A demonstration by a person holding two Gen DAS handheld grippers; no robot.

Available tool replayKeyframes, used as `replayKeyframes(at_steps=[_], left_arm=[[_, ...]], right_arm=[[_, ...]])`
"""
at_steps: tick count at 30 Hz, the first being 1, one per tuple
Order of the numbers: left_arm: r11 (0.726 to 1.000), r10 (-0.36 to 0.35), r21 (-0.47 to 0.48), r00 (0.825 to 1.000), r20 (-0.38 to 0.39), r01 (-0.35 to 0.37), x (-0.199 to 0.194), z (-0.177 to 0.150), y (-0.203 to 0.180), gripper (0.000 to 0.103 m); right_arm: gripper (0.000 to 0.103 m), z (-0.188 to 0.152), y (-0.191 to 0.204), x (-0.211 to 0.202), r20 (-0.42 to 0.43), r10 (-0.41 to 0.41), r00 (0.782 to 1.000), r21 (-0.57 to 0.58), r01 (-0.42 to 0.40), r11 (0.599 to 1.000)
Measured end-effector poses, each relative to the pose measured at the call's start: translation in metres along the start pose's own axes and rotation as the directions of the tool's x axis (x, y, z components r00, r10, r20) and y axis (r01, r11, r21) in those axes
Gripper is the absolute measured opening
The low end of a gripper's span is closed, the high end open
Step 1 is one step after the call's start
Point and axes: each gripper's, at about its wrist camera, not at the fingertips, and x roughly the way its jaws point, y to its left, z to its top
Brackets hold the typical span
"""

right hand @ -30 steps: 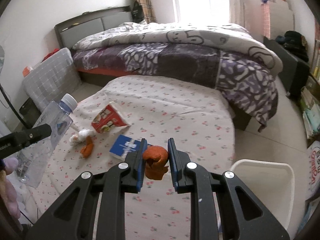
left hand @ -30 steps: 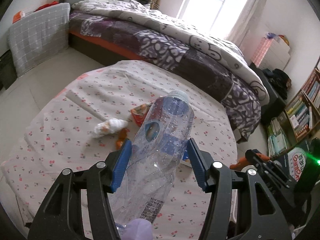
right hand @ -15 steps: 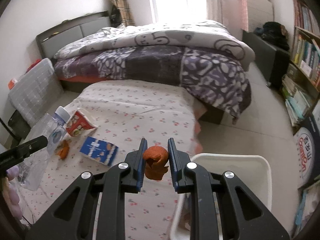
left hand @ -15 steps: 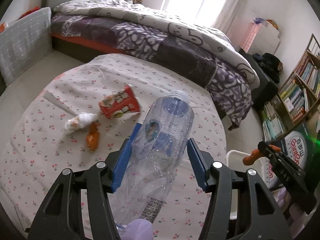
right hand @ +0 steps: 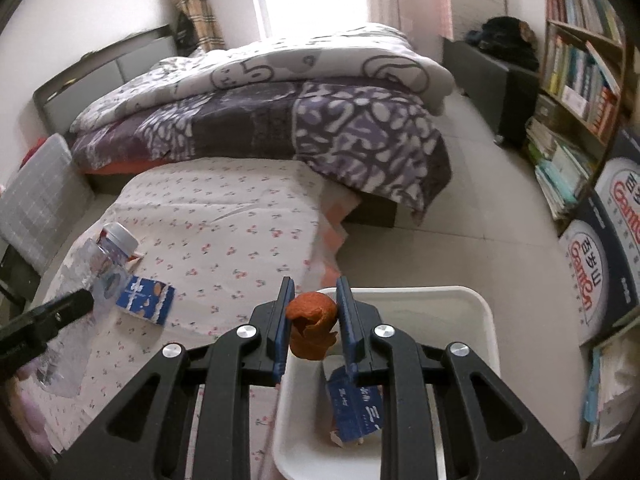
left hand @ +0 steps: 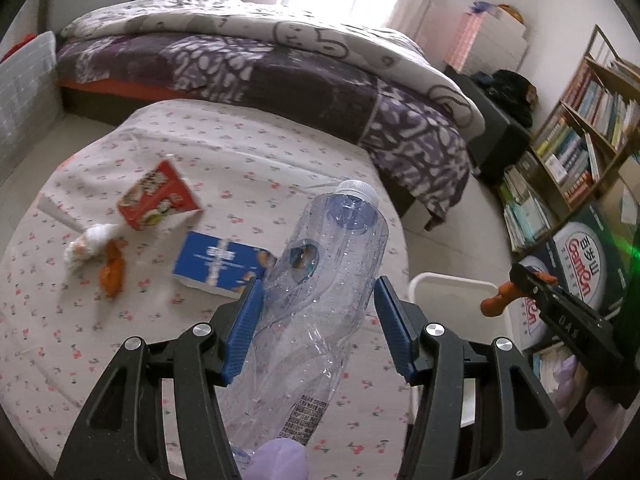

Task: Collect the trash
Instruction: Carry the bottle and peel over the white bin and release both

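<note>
Right claw [right hand: 312, 320]: closed on a curled piece of orange peel [right hand: 311, 326], which is pinched between the blue pads; the jaws are just starting to ease apart, with the peel between them.
Place of the right claw: it is held above the near edge of a white bin [right hand: 478, 316] that stands on the floor just beside the bench.
Bin contents: a blue carton [right hand: 354, 412] is seen lying inside, below the claw.
Left claw [left hand: 318, 324]: a clear plastic bottle [left hand: 332, 272] is gripped by its crumpled body between the blue pads, the white cap pointing away from the camera.
Left claw from the right wrist view: the bottle [right hand: 96, 268] and one dark finger [right hand: 44, 318] are seen at the left edge, over the bench.
Right claw from the left wrist view: it [left hand: 516, 288] is seen at the right, with the peel [left hand: 496, 302] at its tip, above the bin [left hand: 452, 284].
Bench [left hand: 248, 152]: it is covered with a pale cloth printed with small cherries.
Trash on the bench: a blue box [left hand: 218, 260] lies just beyond the left claw; a red snack packet [left hand: 158, 198] lies further off; a crumpled white tissue [left hand: 88, 242] and an orange scrap [left hand: 112, 272] lie near each other at the left.
Surroundings: a bed [right hand: 280, 108] with a purple patterned quilt stands behind the bench, and a bookshelf [right hand: 576, 80] is seen at the right.
</note>
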Motion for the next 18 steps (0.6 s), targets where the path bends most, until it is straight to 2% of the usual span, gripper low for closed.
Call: replayKeyframes(at_steps=[1,2,3,4,7,9,18], left_arm=[[1.0,-0.007,0.007,1.0,-0.003,0.007,0.002,0.0,-0.005,0.055],[1.0,-0.013,0.013,1.0,-0.006,0.013,0.003,-0.001,-0.01,0.055],[1.0,-0.019,0.022,1.0,-0.009,0.019,0.006,-0.002,-0.016,0.055],[0.999,-0.025,0.029,1.0,-0.013,0.026,0.008,-0.002,-0.022,0.055],[0.998,-0.04,0.046,0.999,-0.027,0.041,0.015,-0.004,-0.036,0.055],[0.997,-0.048,0.057,0.998,-0.039,0.05,0.021,-0.006,-0.047,0.055],[0.99,-0.066,0.117,0.993,-0.103,0.078,0.046,-0.018,-0.09,0.055]], right_arm=[[0.025,0.001,-0.004,-0.002,0.004,-0.005,1.0,0.009,0.005,1.0],[0.036,0.003,-0.009,-0.004,0.011,-0.014,1.0,0.022,0.014,1.0],[0.051,0.003,-0.015,-0.008,0.025,-0.035,0.999,0.04,0.034,0.999],[0.056,0.004,-0.021,-0.012,0.04,-0.051,0.998,0.057,0.049,0.997],[0.06,0.008,-0.034,-0.019,0.063,-0.067,0.996,0.086,0.061,0.994],[0.068,0.01,-0.043,-0.023,0.075,-0.083,0.994,0.112,0.074,0.991],[0.076,0.016,-0.081,-0.032,0.089,-0.101,0.991,0.206,0.081,0.975]])
